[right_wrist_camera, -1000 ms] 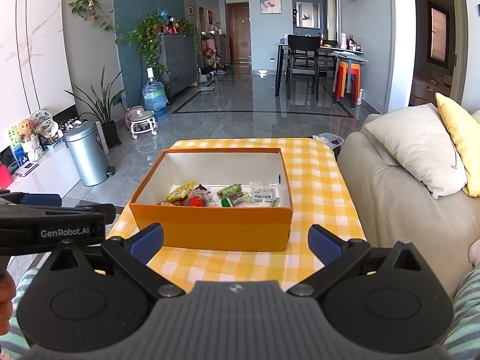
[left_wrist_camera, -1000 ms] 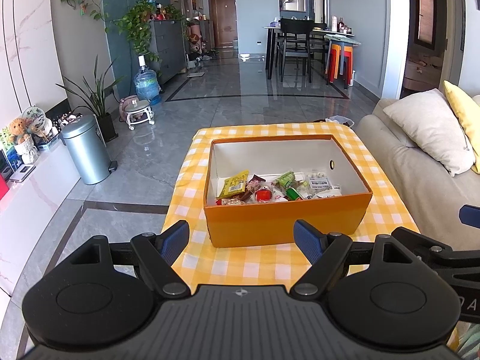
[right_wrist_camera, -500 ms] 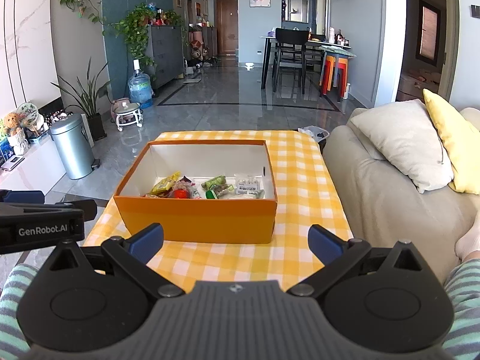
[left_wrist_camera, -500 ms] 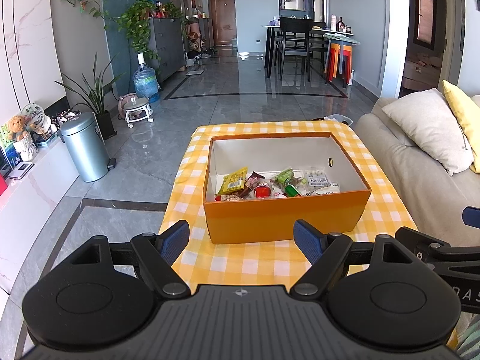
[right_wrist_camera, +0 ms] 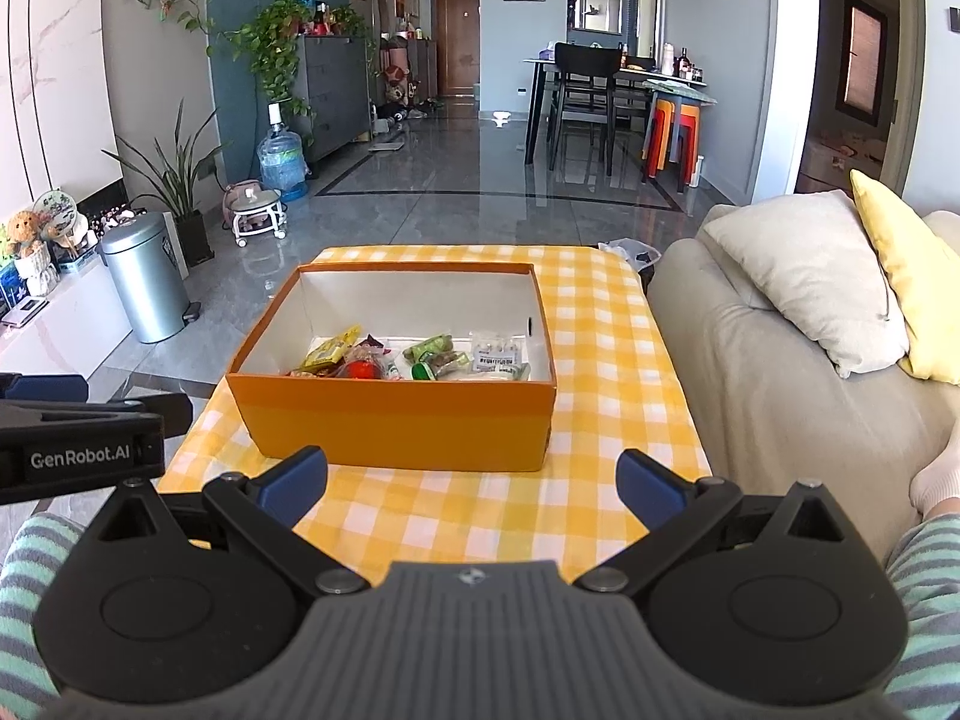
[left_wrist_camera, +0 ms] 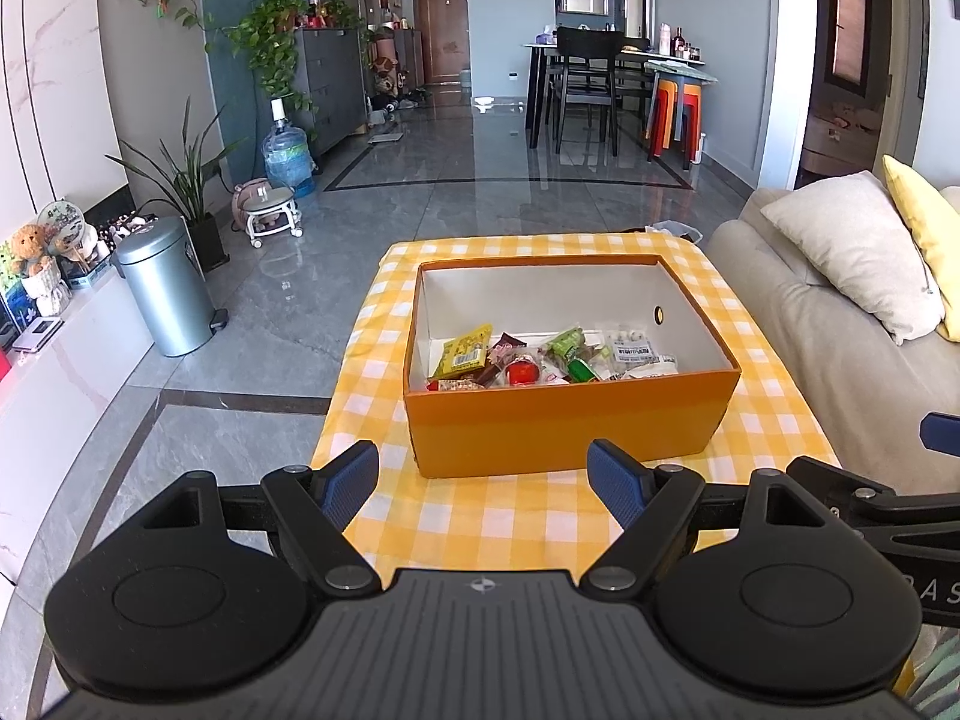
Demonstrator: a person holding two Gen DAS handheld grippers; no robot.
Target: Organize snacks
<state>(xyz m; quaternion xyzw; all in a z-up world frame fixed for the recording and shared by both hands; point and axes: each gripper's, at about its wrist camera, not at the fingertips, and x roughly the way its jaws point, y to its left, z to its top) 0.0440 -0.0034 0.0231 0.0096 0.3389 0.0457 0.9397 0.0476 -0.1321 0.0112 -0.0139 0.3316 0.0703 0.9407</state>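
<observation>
An open orange box stands on a table with a yellow checked cloth. Several snack packets lie inside along its near wall, among them a yellow packet, a red one and a green one. My left gripper is open and empty, short of the box's near wall. My right gripper is open and empty, also short of the box. The left gripper's side shows at the left edge of the right wrist view.
A beige sofa with a white and a yellow cushion runs along the table's right side. A metal bin and a low white shelf stand on the floor to the left. A dining table with chairs is far back.
Both grippers have drawn back from the box and risen slightly, so the box looks smaller and farther. Both stay open. The snacks have not moved.
</observation>
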